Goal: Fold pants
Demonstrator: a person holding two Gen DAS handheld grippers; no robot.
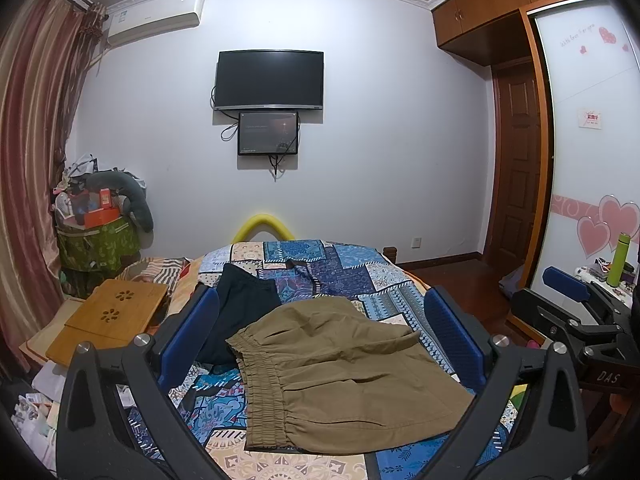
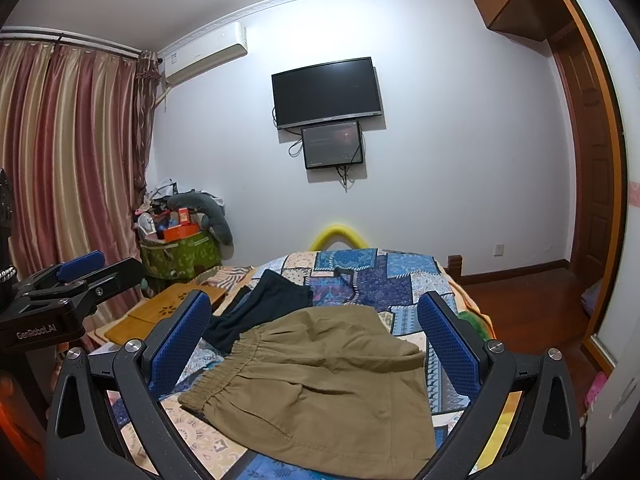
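The khaki pants (image 1: pixel 344 372) lie folded into a compact bundle on the patchwork bedspread (image 1: pixel 360 276), near the close end of the bed, with the elastic waistband (image 1: pixel 260 384) turned toward the left side and a pocket slit showing on the top layer. Just behind them, toward the left, lies a dark garment (image 1: pixel 240 312), its near part tucked under the khaki fabric's edge. The left gripper (image 1: pixel 320 344) hovers above the pants with its blue pads spread wide and nothing between them. The right gripper (image 2: pixel 316 344) hangs beside it, also spread wide and empty, the pants framed between its pads. To the left of the bed sits a wooden lap tray (image 1: pixel 108 320). Beyond it a green bin (image 1: pixel 96 244) piled with odds and ends stands by the striped curtain (image 1: pixel 32 160). A dark television (image 1: pixel 269 79) is mounted on the far wall with a smaller screen (image 1: pixel 268 133) just below it.
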